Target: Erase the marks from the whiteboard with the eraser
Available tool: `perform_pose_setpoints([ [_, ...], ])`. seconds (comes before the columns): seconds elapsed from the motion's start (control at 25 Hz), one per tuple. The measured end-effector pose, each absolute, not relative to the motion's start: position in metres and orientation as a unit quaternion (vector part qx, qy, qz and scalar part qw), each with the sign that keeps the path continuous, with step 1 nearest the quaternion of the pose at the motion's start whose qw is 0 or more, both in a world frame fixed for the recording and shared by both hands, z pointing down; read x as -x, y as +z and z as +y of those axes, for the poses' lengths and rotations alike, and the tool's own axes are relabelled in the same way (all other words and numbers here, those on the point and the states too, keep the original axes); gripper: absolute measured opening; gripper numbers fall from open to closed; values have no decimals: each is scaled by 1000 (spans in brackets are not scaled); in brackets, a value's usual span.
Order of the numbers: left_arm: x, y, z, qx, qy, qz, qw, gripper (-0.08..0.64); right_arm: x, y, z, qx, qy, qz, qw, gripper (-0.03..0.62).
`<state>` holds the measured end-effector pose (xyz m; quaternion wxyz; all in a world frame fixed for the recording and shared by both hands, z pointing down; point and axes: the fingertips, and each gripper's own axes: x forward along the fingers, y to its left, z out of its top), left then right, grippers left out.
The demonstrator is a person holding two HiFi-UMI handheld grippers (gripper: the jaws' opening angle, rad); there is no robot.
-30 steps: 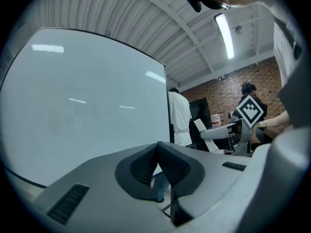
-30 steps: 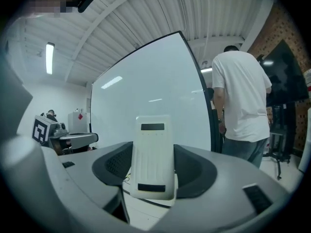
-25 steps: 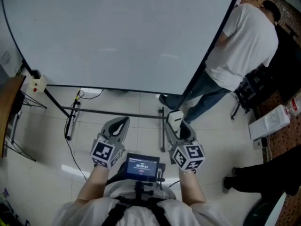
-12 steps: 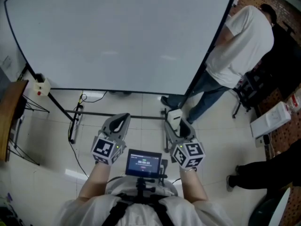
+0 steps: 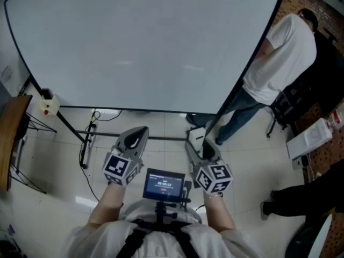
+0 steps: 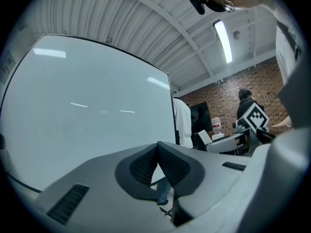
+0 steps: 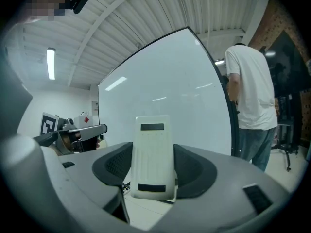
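Right gripper (image 7: 153, 171) jaws pinching eraser (image 7: 153, 149); left gripper (image 6: 158, 154) jaws pressed together; whiteboard (image 5: 140, 42) apparently clean.

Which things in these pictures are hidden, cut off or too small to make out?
- The whiteboard: the head view's upper edge cuts off its top. No marks show, and faint ones would be too small to tell.
- The eraser: only its white plastic side shows in the right gripper view. The right gripper covers its flanks.
- The small screen: its text is too small in the head view.
- The bystander: partly hidden behind the whiteboard's edge.
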<state>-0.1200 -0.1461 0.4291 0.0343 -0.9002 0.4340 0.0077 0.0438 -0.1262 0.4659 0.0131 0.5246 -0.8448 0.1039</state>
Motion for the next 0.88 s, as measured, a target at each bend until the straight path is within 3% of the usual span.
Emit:
perform_pose_setpoints([
  [0.88, 128, 434, -159, 905, 6, 424, 35, 6, -33, 463, -139, -529, 78, -845, 22, 259],
])
